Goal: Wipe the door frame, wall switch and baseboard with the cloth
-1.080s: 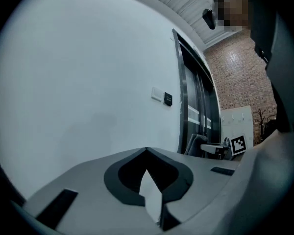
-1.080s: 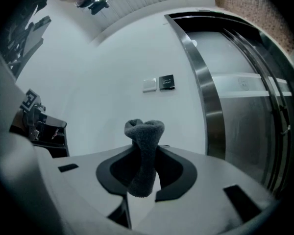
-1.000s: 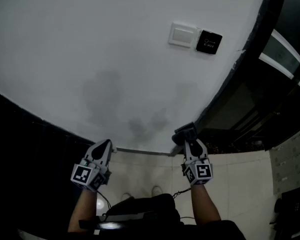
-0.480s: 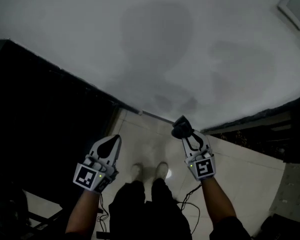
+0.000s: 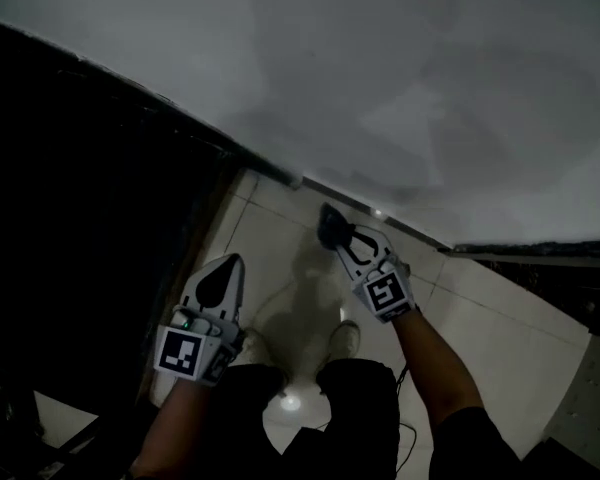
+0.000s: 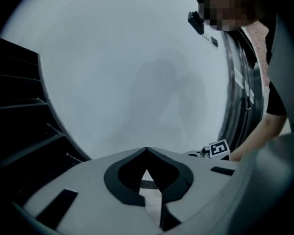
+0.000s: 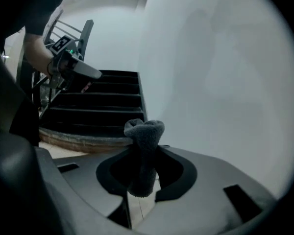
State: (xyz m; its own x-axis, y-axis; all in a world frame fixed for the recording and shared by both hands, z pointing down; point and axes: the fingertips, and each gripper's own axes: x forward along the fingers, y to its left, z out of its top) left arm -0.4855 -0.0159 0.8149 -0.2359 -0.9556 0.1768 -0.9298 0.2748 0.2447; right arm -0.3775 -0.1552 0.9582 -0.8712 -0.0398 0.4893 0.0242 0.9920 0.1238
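My right gripper (image 5: 333,232) has its fingers clenched on the cloth (image 5: 328,222), a dark bunched wad that pokes out past the fingertips. It hangs low over the floor (image 5: 480,318), just short of the baseboard (image 5: 405,226) and pointing at it. I cannot tell whether the cloth touches the strip yet. My left gripper (image 5: 226,266) is on the stair side of the baseboard, well back from it, fingers pressed together on nothing.

My guess is that the baseboard pass is about to start. The risk I see is the thin hold: only a narrow neck of cloth sits between my fingers, so dragging it along the strip could tug it loose or roll it aside. Then hard fingertips would scrape the wall (image 5: 380,68) just above the baseboard. If I lean in too steeply, the wad may ride the floor and miss the strip.
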